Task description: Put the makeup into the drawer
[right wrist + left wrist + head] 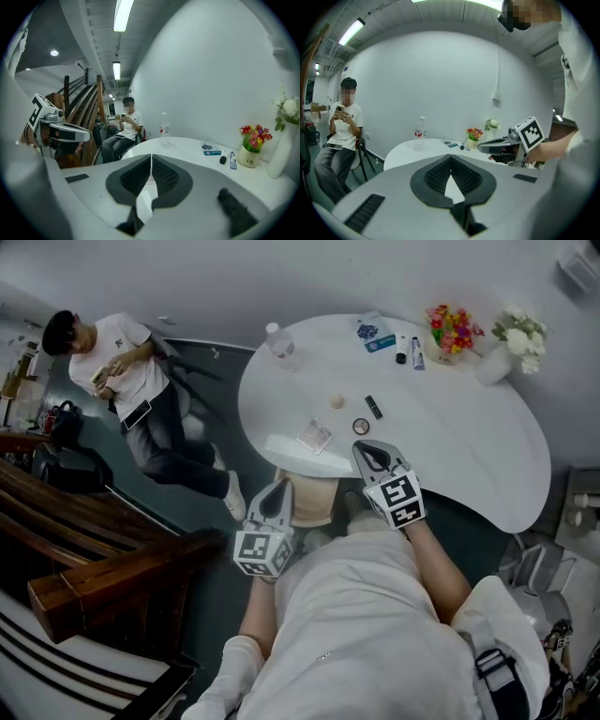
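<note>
Seen from above, my left fingers (273,502) and right fingers (375,458) are each pressed together and empty, at the white worktop's (469,456) near edge. The makeup lies on the worktop just above my right fingers: a round compact (361,427) and a black tube (373,407).
</note>
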